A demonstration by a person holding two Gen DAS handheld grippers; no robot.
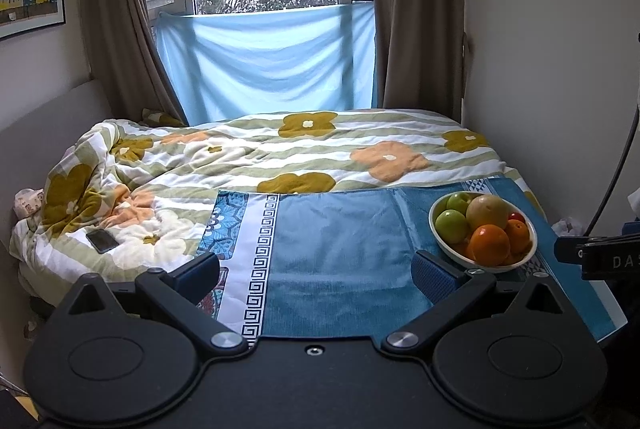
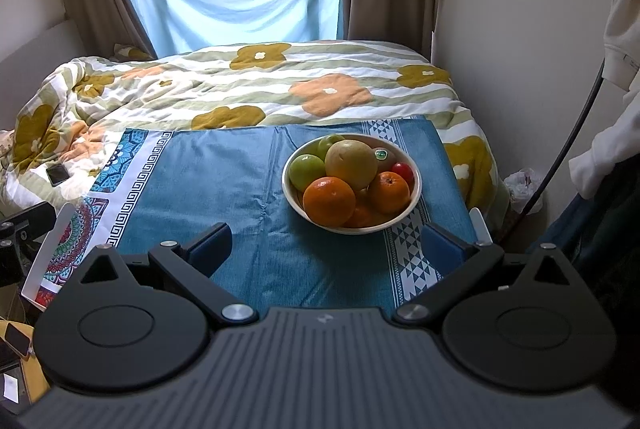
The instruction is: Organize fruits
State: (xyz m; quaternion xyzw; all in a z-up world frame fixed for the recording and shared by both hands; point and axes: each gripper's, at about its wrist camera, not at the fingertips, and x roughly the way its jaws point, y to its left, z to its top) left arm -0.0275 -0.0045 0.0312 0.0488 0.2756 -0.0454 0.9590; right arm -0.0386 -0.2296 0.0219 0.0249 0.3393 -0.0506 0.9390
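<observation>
A white bowl stands on the blue patterned cloth, heaped with fruit: a large yellowish pear, two oranges, green apples and a small red fruit. My right gripper hangs open just in front of the bowl, its fingers wide apart and empty. My left gripper is open over the bare cloth, with the bowl ahead to its right. A part of the right gripper shows at the left wrist view's right edge.
The cloth covers a board at the foot of a bed with a flowered quilt. A phone lies on the quilt at the left. Wall and hanging white clothing close in the right side; curtains and a window are at the back.
</observation>
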